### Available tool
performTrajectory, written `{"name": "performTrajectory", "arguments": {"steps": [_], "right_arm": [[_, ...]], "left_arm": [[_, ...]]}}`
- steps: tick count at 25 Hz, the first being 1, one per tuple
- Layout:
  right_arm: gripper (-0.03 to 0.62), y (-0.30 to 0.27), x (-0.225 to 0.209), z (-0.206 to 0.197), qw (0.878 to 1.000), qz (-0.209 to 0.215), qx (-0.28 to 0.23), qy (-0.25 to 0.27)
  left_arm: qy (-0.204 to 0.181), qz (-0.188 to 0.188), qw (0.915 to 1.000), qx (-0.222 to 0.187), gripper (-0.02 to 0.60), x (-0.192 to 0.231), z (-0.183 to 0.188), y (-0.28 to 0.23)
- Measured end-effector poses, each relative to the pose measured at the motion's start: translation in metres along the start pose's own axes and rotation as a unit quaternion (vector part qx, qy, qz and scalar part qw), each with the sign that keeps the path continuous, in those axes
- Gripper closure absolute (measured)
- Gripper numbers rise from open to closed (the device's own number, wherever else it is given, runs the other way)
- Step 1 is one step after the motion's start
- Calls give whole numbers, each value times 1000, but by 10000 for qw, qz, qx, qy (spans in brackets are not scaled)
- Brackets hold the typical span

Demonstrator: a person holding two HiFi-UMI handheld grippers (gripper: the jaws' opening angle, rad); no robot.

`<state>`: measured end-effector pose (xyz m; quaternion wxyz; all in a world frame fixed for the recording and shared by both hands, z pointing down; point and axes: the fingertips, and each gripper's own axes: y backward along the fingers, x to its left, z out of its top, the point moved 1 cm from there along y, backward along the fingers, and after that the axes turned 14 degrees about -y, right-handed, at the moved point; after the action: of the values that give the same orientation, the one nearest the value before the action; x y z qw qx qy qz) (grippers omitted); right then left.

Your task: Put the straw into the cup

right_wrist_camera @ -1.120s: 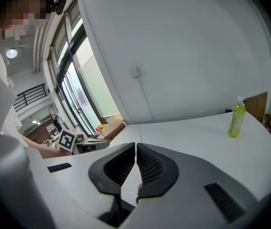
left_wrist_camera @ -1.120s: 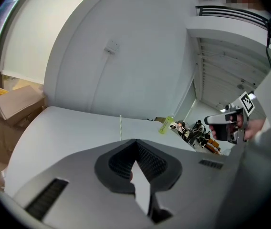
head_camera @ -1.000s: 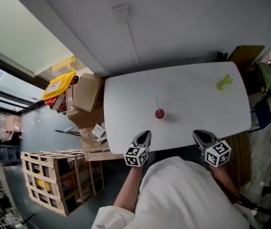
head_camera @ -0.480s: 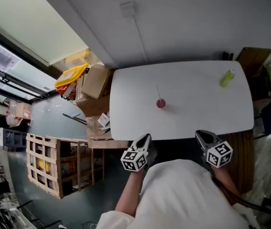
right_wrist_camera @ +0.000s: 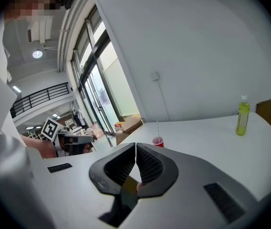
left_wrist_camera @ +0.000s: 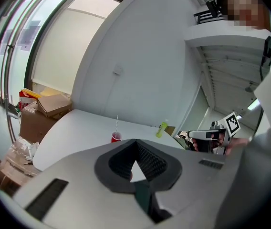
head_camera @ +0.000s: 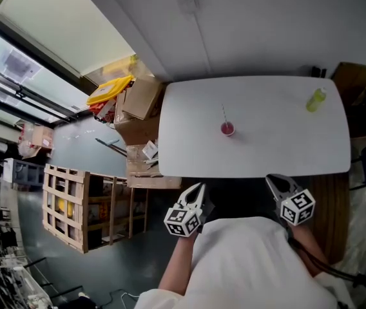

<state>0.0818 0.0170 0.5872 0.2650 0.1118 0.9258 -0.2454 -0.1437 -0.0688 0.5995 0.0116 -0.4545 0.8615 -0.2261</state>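
Note:
A small red cup (head_camera: 227,129) stands near the middle of the white table (head_camera: 279,153), and a thin white straw (head_camera: 223,114) sticks up out of it. The cup (left_wrist_camera: 116,137) and straw (left_wrist_camera: 117,124) also show in the left gripper view, and the cup (right_wrist_camera: 158,141) in the right gripper view. My left gripper (head_camera: 198,190) and right gripper (head_camera: 274,181) are both held back from the table's near edge, close to my body. Each is shut with nothing between its jaws.
A green bottle (head_camera: 316,100) stands at the table's far right corner. Cardboard boxes (head_camera: 142,98) and a wooden crate (head_camera: 80,208) sit on the floor to the table's left. A brown board (head_camera: 352,77) leans by the wall at the right.
Both grippers have drawn back from the table's near edge toward my body. The view has shifted, so the table sits farther up and right. Cup and straw have stayed put.

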Motion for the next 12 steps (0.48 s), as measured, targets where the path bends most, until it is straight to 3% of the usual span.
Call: {"name": "performTrajectory", "arguments": {"steps": [12], "right_arm": [[560,-10,24,10,9990,-268,-340,-61]], "left_arm": [[-395,-297,9987,94,580,26,11,22]]}}
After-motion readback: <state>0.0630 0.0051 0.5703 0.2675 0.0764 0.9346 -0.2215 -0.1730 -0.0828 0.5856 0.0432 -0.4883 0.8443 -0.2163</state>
